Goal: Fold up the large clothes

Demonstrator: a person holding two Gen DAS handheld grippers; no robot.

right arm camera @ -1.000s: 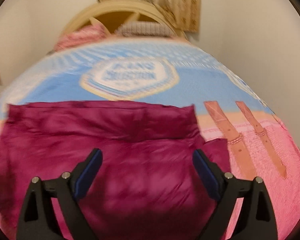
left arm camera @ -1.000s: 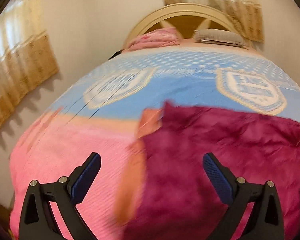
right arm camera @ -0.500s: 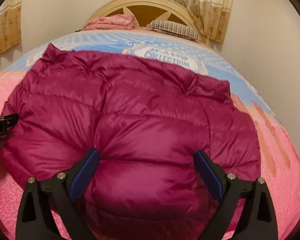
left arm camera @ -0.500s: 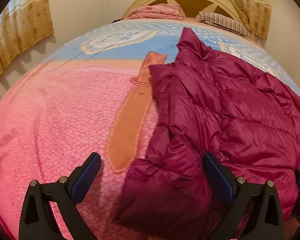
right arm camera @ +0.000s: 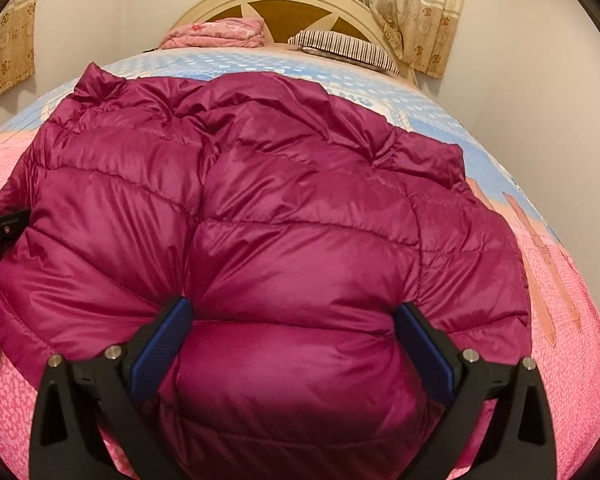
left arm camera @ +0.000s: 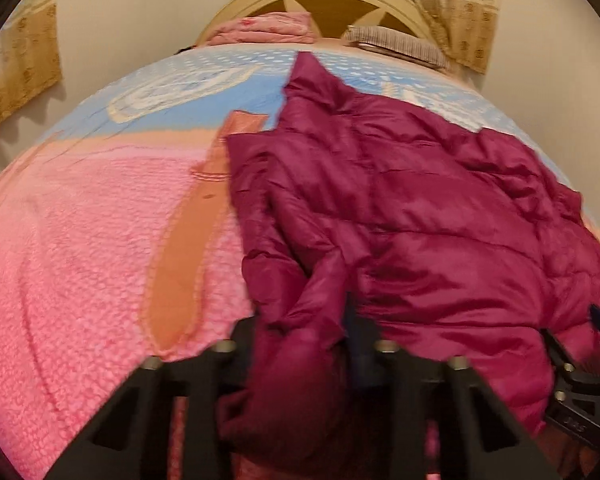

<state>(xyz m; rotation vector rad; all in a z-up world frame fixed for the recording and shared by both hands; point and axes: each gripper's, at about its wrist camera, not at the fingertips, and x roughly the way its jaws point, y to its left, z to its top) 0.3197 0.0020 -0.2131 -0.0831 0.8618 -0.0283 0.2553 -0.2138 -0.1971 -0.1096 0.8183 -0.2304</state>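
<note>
— Where's the jacket (right arm camera: pixel 284 216) lying?

— Spread over the bed (left arm camera: pixel 80 264), filling the middle of the right wrist view and the right half of the left wrist view. It's a dark magenta puffy thing, resting on a pink and blue bedspread with orange strap shapes printed on it.

— And the left gripper (left arm camera: pixel 300 344)?

— Low in the centre of its own frame, jaws drawn close together with a bunched edge of the jacket pinched between them. The cloth hides most of the pads.

— The right gripper (right arm camera: pixel 294 340)?

— Bottom centre of its frame, jaws spread wide. The blue pads (right arm camera: pixel 162 346) sit on either side of a puffed section near the jacket's closest edge, pressed against the fabric but not clamped on it. You can also see part of that gripper at the lower right edge of the left view.

— What's at the far end?

— At the top of both frames, a cream arched headboard (right arm camera: pixel 284 0), a folded pink blanket (right arm camera: pixel 216 34) on the left, a striped pillow (right arm camera: pixel 344 46) to the right, and curtains (right arm camera: pixel 416 12) in the upper right corner.
</note>
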